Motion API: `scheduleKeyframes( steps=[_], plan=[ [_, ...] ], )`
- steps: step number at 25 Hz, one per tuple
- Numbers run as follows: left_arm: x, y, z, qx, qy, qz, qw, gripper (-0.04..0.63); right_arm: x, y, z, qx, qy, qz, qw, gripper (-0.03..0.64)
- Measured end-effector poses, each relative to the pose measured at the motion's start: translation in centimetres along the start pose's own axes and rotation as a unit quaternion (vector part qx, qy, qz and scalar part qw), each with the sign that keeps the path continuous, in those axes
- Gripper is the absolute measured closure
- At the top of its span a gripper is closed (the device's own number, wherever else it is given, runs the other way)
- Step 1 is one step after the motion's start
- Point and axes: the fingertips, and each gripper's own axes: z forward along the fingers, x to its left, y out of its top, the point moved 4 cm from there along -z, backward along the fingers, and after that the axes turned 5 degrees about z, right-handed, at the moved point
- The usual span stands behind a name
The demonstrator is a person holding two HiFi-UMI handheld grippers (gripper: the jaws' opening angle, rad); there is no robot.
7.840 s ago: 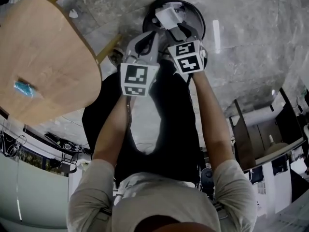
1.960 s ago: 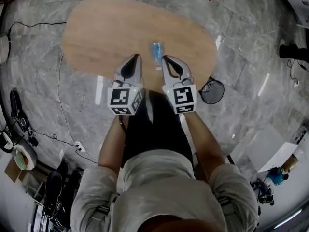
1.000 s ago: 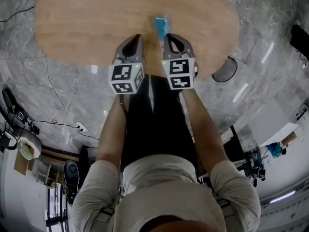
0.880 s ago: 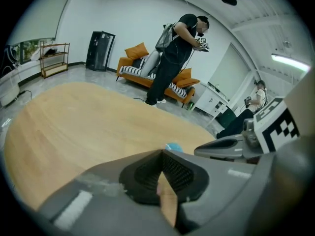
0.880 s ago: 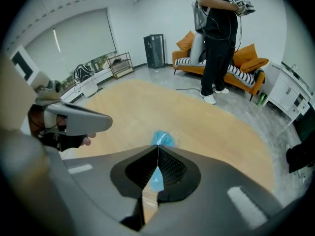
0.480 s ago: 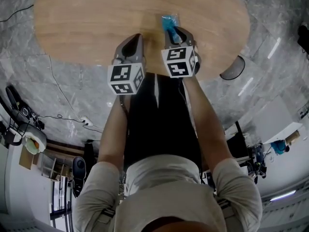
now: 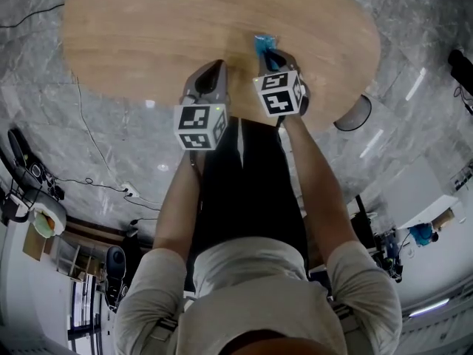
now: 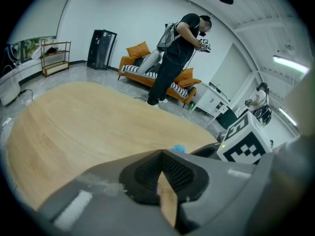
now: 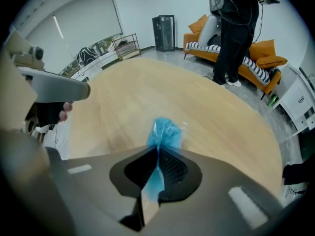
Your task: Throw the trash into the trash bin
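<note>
A crumpled blue wrapper point(image 7: 262, 46) lies near the front edge of the oval wooden table point(image 7: 148, 35). My right gripper point(image 7: 272, 58) points steeply down at it. In the right gripper view its jaws have just been closing, and they pinch the blue wrapper point(image 9: 165, 132), whose upper end sticks out past the fingertips. The right gripper point(image 9: 157, 150) is shut on it. My left gripper point(image 7: 212, 74) hovers beside it over the table edge. In the left gripper view the left gripper point(image 8: 161, 154) is shut with nothing in it, and the wrapper point(image 8: 179, 148) peeks out just beyond.
A round black trash bin point(image 7: 353, 113) stands on the marble floor right of the table. Cables point(image 7: 96, 161) run over the floor on the left. Beyond the table a person point(image 8: 172, 58) stands in front of an orange sofa point(image 8: 142, 68).
The right gripper has dropped onto the blue wrapper, opened, then closed on it. The left gripper has stayed where it was. The head view has shifted slightly.
</note>
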Motion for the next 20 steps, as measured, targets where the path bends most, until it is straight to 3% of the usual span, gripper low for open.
scheduleKeyframes(
  steps=[10,15,20],
  plan=[
    [-2.4,8.4,-6.3,-0.054,0.015,0.006,0.9984,0.577,2.6,9.3,-13.5,-0.107,0.018,-0.025,0.994,0.593],
    [-3.9,14.4,-10.5,-0.107,0.019,0.024,0.9937,0.578,4.1,14.9,-20.2,-0.183,0.016,-0.035,0.982,0.592],
    [-5.8,18.7,-14.3,-0.139,0.020,0.025,0.9898,0.577,4.7,17.6,-26.7,-0.235,0.009,-0.034,0.971,0.592]
  ],
)
